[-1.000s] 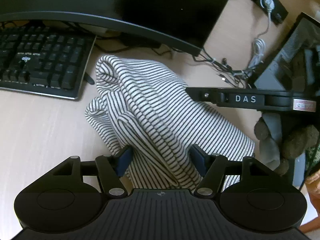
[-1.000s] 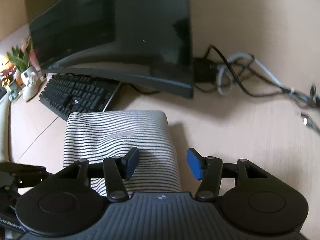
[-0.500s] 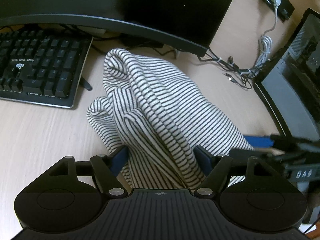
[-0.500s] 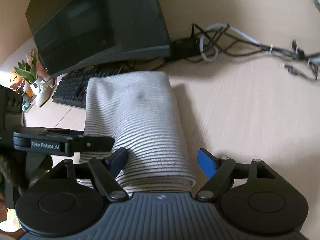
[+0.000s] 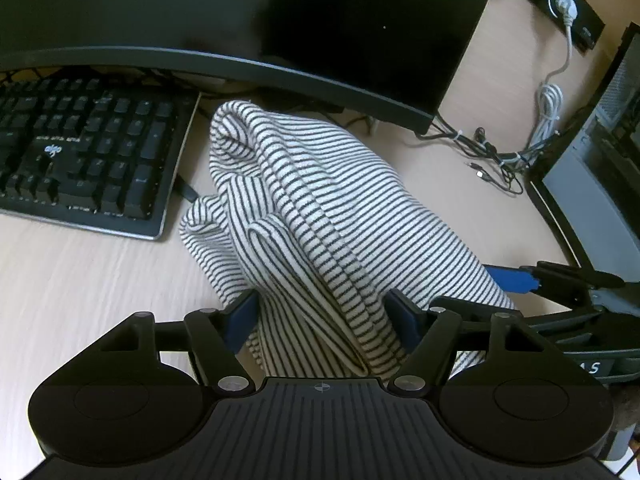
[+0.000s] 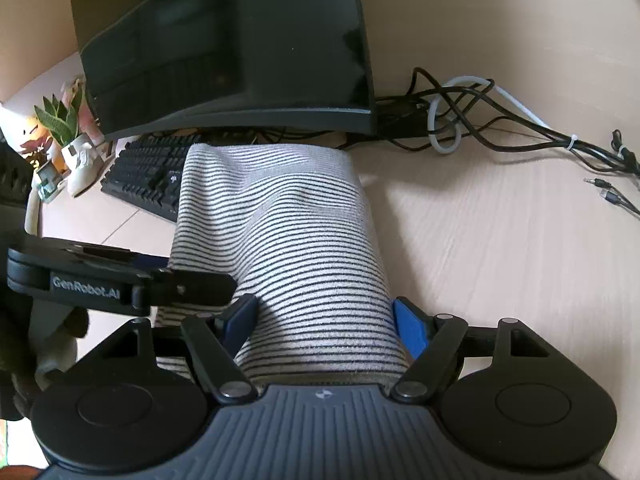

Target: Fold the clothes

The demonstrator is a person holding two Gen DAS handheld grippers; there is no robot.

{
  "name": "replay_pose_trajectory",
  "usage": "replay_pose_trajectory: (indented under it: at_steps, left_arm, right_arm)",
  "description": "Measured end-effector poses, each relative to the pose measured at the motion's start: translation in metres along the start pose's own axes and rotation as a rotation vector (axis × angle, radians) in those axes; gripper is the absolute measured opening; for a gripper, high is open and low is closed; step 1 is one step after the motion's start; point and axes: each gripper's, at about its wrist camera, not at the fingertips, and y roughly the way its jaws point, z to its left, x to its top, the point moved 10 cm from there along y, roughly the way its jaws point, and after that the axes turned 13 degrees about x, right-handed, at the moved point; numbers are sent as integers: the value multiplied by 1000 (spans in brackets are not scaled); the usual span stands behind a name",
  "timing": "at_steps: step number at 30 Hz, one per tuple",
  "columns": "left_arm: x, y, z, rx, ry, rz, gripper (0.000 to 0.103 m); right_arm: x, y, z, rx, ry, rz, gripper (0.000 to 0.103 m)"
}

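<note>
A black-and-white striped garment (image 5: 320, 200) lies folded into a thick bundle on the pale wooden desk (image 5: 80, 280). In the left wrist view its layered folded edges face me. My left gripper (image 5: 322, 316) straddles the near end, jaws closing, both pads against the cloth. The right wrist view shows the smooth folded side of the garment (image 6: 280, 220). My right gripper (image 6: 324, 320) spans its full width, jaws closing, pads touching each side. Each gripper shows in the other's view: the right gripper (image 5: 520, 280) at the bundle's right, the left gripper (image 6: 120, 280) at its left.
A dark curved monitor (image 5: 240, 20) stands just behind the garment, with a black keyboard (image 5: 80, 160) to its left. Tangled cables (image 5: 500, 152) and a computer case (image 5: 600, 160) sit at the right. A small potted plant (image 6: 60, 120) stands far left.
The right gripper opened wider and moved forward until the bundle's whole width lay between its pads. It dropped low at the garment's right in the left wrist view. The left gripper stayed put.
</note>
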Motion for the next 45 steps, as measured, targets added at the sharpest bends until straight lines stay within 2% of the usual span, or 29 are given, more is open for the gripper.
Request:
replay_pose_trajectory:
  at_steps: [3,8,10,13,16,19,22,25,29,32,38,40,42,45]
  left_arm:
    - [-4,-8,3,-4,-21,-4,69]
    - [-9,-21,11,-6,-64,-16,68]
    - [-11,-24,15,-11,-90,-21,68]
    - [-10,-32,24,-10,-135,-41,66]
    - [1,-50,36,-1,-183,-94,61]
    - [23,-63,41,-9,-204,-151,57]
    - [39,-60,30,-37,-201,-170,57]
    - [40,-38,11,-58,-159,-147,57]
    - [24,-4,4,-16,-114,-72,54]
    - [23,-1,5,-17,-94,-73,53]
    - [21,-3,9,-41,-92,-76,49]
    - [20,-8,12,-55,-118,-86,48]
    - [23,-20,24,-54,-190,-115,55]
    - [20,-37,56,-46,-317,-136,59]
  right_arm:
    - [1,-6,6,-2,-27,3,74]
    - [6,-25,36,-13,-222,-50,72]
    - [6,-22,49,19,-275,-40,72]
    - [-3,0,53,26,-299,35,72]
    - [-13,14,54,-33,-398,92,75]
    - [-19,21,59,-90,-506,130,76]
    - [-16,25,59,-101,-532,141,76]
    - [-14,23,58,-95,-520,130,77]
    - [-3,1,53,-26,-405,88,76]
    - [14,-17,43,18,-306,34,76]
    - [35,-17,26,-6,-231,-17,76]
    - [42,-15,36,16,-210,-20,76]
    - [49,-11,50,19,-218,-12,77]
    - [49,6,82,1,-304,8,76]
